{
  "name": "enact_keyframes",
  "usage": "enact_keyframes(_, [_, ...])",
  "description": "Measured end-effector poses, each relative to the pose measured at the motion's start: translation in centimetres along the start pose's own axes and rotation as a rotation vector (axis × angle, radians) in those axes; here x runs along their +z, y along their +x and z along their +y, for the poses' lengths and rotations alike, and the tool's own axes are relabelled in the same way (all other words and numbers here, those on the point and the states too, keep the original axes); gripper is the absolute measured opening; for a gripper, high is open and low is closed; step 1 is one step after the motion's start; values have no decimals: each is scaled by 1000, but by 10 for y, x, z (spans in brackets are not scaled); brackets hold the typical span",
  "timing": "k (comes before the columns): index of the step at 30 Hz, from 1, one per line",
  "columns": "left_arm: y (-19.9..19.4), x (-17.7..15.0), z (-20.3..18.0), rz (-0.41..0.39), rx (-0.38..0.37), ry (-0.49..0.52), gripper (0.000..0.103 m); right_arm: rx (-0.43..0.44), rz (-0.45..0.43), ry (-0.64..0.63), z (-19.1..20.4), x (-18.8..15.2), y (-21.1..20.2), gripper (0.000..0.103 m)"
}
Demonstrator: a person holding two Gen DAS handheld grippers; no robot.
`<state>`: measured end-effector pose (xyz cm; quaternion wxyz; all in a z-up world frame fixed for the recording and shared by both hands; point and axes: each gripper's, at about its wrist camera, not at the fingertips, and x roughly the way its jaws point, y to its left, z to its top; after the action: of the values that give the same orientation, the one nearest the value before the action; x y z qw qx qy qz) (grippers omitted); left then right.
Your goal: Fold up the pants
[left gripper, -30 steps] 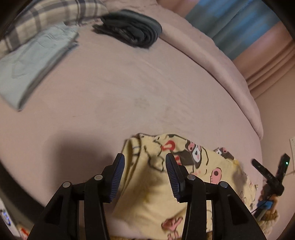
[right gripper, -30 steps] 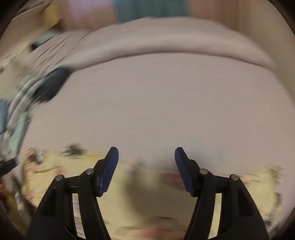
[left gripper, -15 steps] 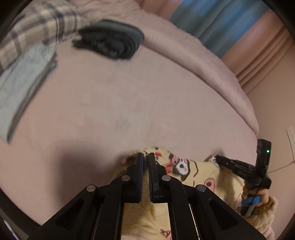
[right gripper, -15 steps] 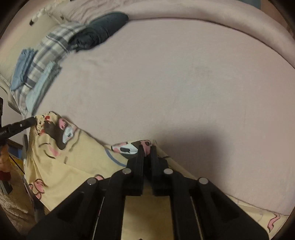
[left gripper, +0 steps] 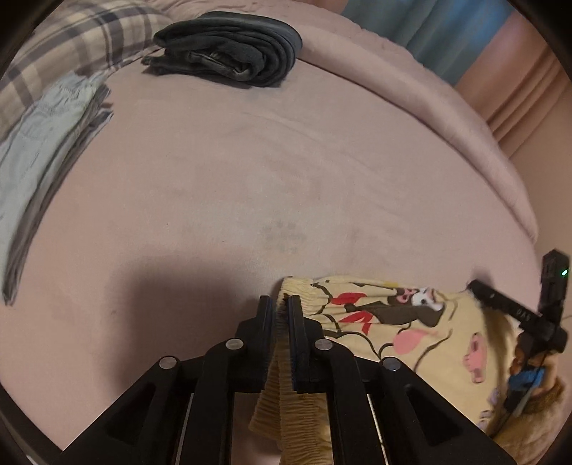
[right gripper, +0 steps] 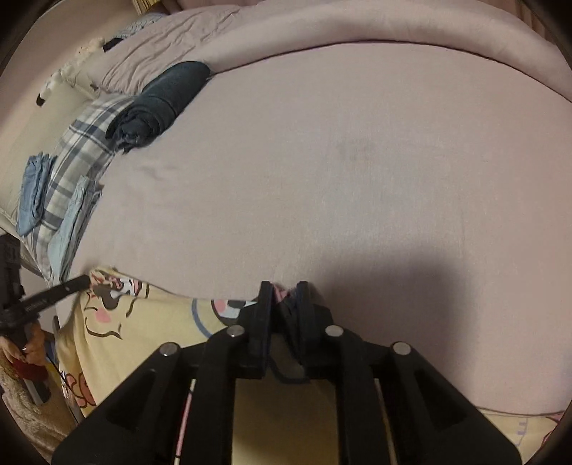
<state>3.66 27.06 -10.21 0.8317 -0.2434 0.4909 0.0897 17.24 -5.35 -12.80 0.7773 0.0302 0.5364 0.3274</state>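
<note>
Yellow cartoon-print pants (left gripper: 393, 322) lie at the near edge of a pink bed (left gripper: 250, 171). My left gripper (left gripper: 280, 304) is shut on the ribbed waistband at the pants' left corner. My right gripper (right gripper: 284, 289) is shut on the pants' edge (right gripper: 150, 332) further along the same garment. In the left wrist view the right gripper (left gripper: 514, 311) shows at the far right, on the pants. In the right wrist view the left gripper (right gripper: 46, 297) shows at the far left, on the pants' corner. The pants stretch between both grippers.
A folded dark garment (left gripper: 228, 53) lies at the far side of the bed. A folded light blue garment (left gripper: 43, 143) and a plaid pillow (left gripper: 71, 46) lie at the left. A rolled pink duvet (right gripper: 357, 32) runs along the back.
Both grippers went from open to shut on the pants' edge. They have since moved forward over the bed, drawing the pants with them.
</note>
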Motion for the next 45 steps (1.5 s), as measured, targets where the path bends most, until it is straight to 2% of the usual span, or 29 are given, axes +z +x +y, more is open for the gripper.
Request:
enact_keyframes(1, [-5,1,4,5,-6,-12,22,-21,7,1,3,0,-4,30])
enact_keyframes(2, [-12,1,7,4,-7,-23,26,-47,7,-4,5,0,-8,38])
enact_keyframes(3, [-20,-1,11,-2,-8,-34,31,-84,-9,-18,10,-2,-18,55])
enact_keyframes(4, [-31,-6,16,-16,-11,-46,35,-99,-31,-35,15,-3,-27,61])
enact_keyframes(7, [-50,-27,22,-14,-19,-71,41,-63,-66,-94,26,-18,-57,61])
enact_keyframes(9, [-54,-43,23,11,-65,-84,41,-20,-57,-109,36,-29,-65,61])
enact_keyframes(11, [-51,-55,22,57,-141,-96,41,86,-23,-143,56,-44,-67,61])
enact_keyframes(13, [-44,-64,20,97,-181,-112,41,189,16,-175,75,-57,-62,61])
enact_keyframes(16, [-32,-67,16,126,-164,-132,41,377,87,-194,106,-77,-46,61])
enact_keyframes(18, [-27,-66,15,136,-168,-171,41,424,141,-204,126,-86,-30,60])
enact_keyframes(20, [-31,-66,9,102,-148,-166,21,433,189,-239,142,-100,-17,61])
enact_keyframes(21, [-34,-65,4,81,-128,-160,20,433,207,-268,149,-106,-11,59])
enact_keyframes(23, [-41,-64,-3,51,-147,-151,19,417,215,-308,158,-114,-5,41])
enact_keyframes(24, [-43,-61,-7,41,-164,-150,19,393,213,-331,161,-118,-1,14])
enact_keyframes(25, [-47,-57,-12,34,-185,-133,19,375,203,-338,163,-119,-1,6])
enact_keyframes(30, [-71,-30,-41,-30,-250,21,19,423,92,-297,158,-108,-27,6])
enact_keyframes(32, [-72,-26,-43,-25,-226,45,19,439,69,-303,155,-108,-37,7])
enact_keyframes(34, [-68,-23,-33,-8,-177,34,19,437,59,-309,156,-107,-37,8])
enact_keyframes(37, [-54,-28,-8,24,-162,-1,19,423,104,-319,160,-112,-19,8])
enact_keyframes(38, [-49,-31,0,23,-134,-3,19,417,128,-319,161,-114,-12,8])
enact_keyframes(40, [-34,-33,19,47,-10,-32,19,409,202,-334,167,-122,9,8])
enact_keyframes(42, [-22,-39,37,90,44,-90,19,398,225,-354,173,-132,20,7])
enact_keyframes(43, [-18,-42,45,101,36,-114,19,401,220,-359,174,-133,21,6])
enact_keyframes(45, [-24,-44,51,71,-16,-145,19,406,223,-347,174,-130,22,7])
